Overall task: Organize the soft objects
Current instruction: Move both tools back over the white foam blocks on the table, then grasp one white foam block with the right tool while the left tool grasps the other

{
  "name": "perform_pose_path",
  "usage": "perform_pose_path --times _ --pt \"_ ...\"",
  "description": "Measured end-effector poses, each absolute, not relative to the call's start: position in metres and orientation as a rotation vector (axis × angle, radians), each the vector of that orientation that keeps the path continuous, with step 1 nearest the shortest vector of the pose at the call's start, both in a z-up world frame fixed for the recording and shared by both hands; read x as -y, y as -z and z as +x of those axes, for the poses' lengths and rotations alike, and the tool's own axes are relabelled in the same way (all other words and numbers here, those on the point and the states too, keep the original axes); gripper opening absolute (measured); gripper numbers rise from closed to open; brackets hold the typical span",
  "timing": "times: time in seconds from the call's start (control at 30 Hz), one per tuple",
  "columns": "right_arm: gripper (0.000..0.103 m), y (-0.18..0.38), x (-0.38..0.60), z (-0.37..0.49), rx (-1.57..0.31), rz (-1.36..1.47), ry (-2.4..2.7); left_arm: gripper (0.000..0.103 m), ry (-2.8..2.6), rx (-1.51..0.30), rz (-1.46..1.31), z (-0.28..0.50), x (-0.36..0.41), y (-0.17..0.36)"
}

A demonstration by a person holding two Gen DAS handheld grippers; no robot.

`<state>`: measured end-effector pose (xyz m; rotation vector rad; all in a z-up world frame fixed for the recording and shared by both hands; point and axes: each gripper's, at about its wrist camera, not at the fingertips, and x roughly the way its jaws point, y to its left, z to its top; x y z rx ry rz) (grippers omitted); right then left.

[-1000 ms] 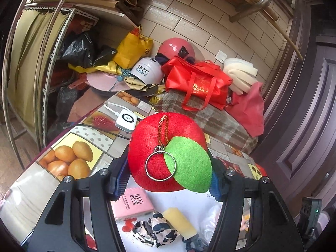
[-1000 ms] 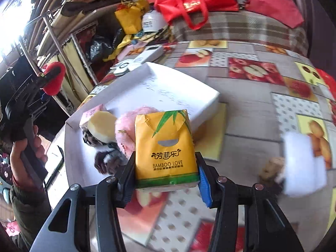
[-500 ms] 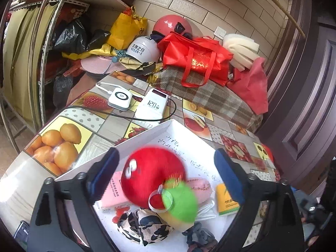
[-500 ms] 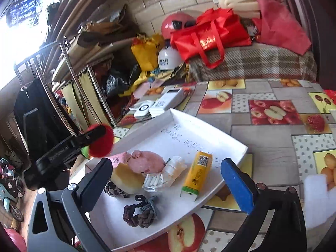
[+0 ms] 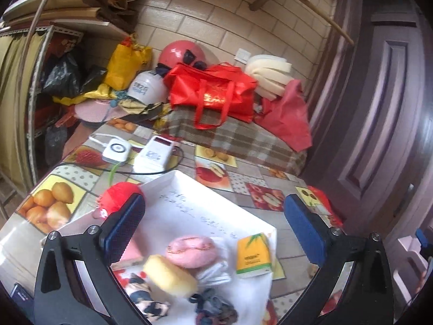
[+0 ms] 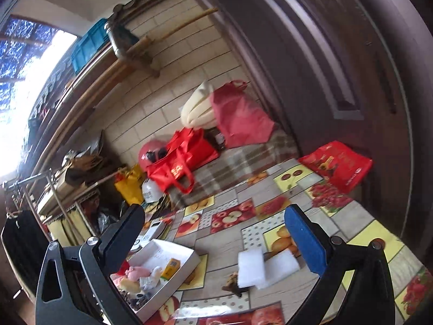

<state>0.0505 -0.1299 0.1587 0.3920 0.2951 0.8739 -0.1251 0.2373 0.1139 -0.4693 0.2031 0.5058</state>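
Over the white tray, both the left gripper and right gripper hung released and empty, so grabbing those white foam pieces off the counter looked next.

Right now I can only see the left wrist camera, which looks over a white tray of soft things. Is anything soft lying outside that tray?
Observer: Yes. The right wrist view shows two white foam blocks on the tablecloth, to the right of the white tray and apart from it.
Visitor: Is anything else lying near them?
Observer: A small brown thing lies at the front corner of the left block. It is too small to identify.
Visitor: Is the other gripper carrying something?
Observer: No. The right gripper is open. Its jaws have just been opening, and nothing is between them.
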Motion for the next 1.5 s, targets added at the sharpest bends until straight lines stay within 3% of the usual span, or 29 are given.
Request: perform_pose_path --times 0.2,0.4,0.57,0.83,1.03,1.33,1.43,1.5 --pt "0.103 -0.151 0.143 0.058 -0.281 0.422 -0.787 0.103 -0.204 -0.354 -0.316 -0.061 -0.147 -0.111" --pt "0.103 -0.129 0.143 0.075 -0.381 0.405 -0.744 0.103 0.129 -0.684 -0.168 0.008 -0.041 -0.052" --pt "0.103 -0.108 0.135 0.092 -0.492 0.377 -0.709 0.102 0.154 -0.795 -0.015 0.021 0.006 -0.018" --pt "0.103 -0.073 0.085 0.125 -0.640 0.175 -0.701 0.102 0.147 -0.804 -0.067 0.023 -0.004 -0.011" --pt "0.103 -0.044 0.013 0.131 -0.739 -0.096 -0.772 0.103 0.030 -0.707 -0.177 0.016 -0.035 -0.023" --pt "0.103 -0.019 -0.033 0.113 -0.720 -0.327 -0.746 0.103 -0.055 -0.713 -0.349 0.016 -0.076 -0.018" --pt "0.089 -0.020 -0.030 0.111 -0.694 -0.335 -0.738 0.103 -0.055 -0.718 -0.356 0.018 -0.077 -0.017" --pt "0.069 -0.022 -0.028 0.111 -0.678 -0.335 -0.727 0.103 -0.054 -0.719 -0.354 0.019 -0.078 -0.016"
